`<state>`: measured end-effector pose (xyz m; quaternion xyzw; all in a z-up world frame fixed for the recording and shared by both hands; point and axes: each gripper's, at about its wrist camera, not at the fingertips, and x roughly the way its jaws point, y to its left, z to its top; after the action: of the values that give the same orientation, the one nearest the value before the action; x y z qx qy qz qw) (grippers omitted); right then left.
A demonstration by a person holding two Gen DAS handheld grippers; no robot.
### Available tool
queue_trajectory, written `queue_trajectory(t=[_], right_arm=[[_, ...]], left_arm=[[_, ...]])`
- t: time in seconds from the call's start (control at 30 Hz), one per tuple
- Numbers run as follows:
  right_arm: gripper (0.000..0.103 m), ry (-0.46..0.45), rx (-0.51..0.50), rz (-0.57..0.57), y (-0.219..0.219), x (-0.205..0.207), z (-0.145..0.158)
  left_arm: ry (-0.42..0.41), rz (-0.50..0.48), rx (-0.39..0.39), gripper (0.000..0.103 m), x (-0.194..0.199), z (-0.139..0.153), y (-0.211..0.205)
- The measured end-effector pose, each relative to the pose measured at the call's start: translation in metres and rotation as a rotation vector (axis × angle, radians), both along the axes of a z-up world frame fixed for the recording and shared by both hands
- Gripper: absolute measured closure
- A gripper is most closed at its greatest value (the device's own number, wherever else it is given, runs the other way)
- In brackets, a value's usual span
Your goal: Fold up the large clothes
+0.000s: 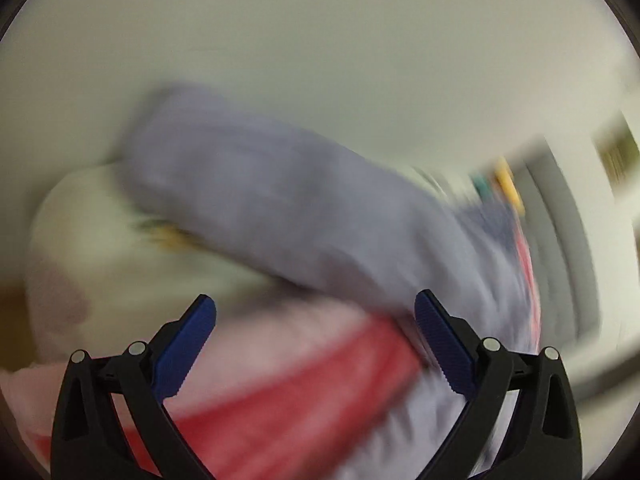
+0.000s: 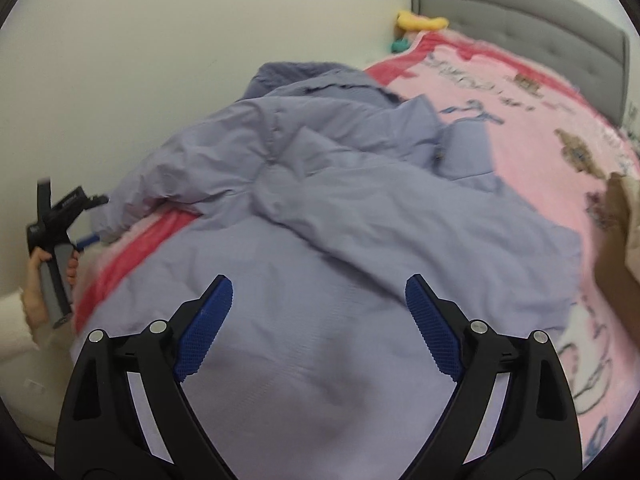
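A large lavender jacket (image 2: 340,200) lies crumpled across a pink blanket with a red border (image 2: 540,128) on a bed. My right gripper (image 2: 319,284) hovers over the jacket's near part, open, with nothing between its blue pads. At the left edge of the right wrist view, a hand (image 2: 36,280) holds my left gripper (image 2: 90,238) beside the jacket's sleeve end. The left wrist view is heavily blurred. There my left gripper (image 1: 316,300) stands wide open above the red border (image 1: 280,380), with the lavender jacket (image 1: 280,208) just beyond and nothing pinched.
A grey padded headboard (image 2: 520,12) stands at the far end of the bed. A yellow soft toy (image 2: 420,22) and a teal one (image 2: 400,44) sit in the corner by it. A pale wall (image 2: 160,60) runs along the bed's left side. A brown and beige shape (image 2: 620,220) shows at the right edge.
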<state>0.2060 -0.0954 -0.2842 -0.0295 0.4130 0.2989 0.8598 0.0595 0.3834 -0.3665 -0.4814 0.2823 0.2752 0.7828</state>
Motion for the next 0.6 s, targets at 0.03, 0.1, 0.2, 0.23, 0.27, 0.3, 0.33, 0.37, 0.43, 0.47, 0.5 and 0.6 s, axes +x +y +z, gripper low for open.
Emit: queue_trajectory(t=[0.03,0.1,0.2,0.23,0.27,0.3,0.33,0.37,0.43,0.47,0.5,0.6], right_arm=[[0.018,0.004,-0.007,0.014,0.012,0.0,0.001],[0.018,0.011,-0.023,0.036,0.03,0.001,0.002],[0.018,0.024,-0.025,0.058,0.05,0.003,0.002],[0.018,0.028,-0.027,0.058,0.056,0.005,0.002],[0.018,0.034,-0.026,0.062,0.061,0.006,0.002],[0.018,0.039,-0.023,0.064,0.064,0.007,0.001],[0.018,0.044,-0.024,0.063,0.068,0.009,0.0],[0.018,0.05,-0.025,0.064,0.072,0.01,-0.001],[0.018,0.063,-0.03,0.062,0.079,0.013,-0.003],[0.018,0.071,-0.031,0.063,0.081,0.014,-0.005],[0.018,0.076,-0.031,0.063,0.083,0.015,-0.006],[0.018,0.087,-0.032,0.069,0.085,0.017,-0.008]], left_arm=[[-0.023,0.066,-0.047,0.005,-0.01,-0.007,0.016],[-0.066,0.187,-0.125,0.005,-0.028,-0.022,0.044],[-0.113,0.291,-0.201,0.005,-0.039,-0.041,0.07],[-0.135,0.323,-0.241,0.005,-0.041,-0.048,0.076],[-0.166,0.354,-0.28,0.005,-0.043,-0.055,0.081],[-0.186,0.379,-0.309,0.005,-0.044,-0.06,0.085],[-0.185,0.396,-0.318,0.006,-0.043,-0.063,0.087],[-0.184,0.408,-0.31,0.006,-0.041,-0.064,0.089],[-0.175,0.421,-0.296,0.006,-0.036,-0.066,0.092],[-0.172,0.426,-0.305,0.006,-0.033,-0.067,0.093],[-0.172,0.433,-0.314,0.006,-0.031,-0.069,0.097],[-0.171,0.447,-0.304,0.006,-0.021,-0.068,0.096]])
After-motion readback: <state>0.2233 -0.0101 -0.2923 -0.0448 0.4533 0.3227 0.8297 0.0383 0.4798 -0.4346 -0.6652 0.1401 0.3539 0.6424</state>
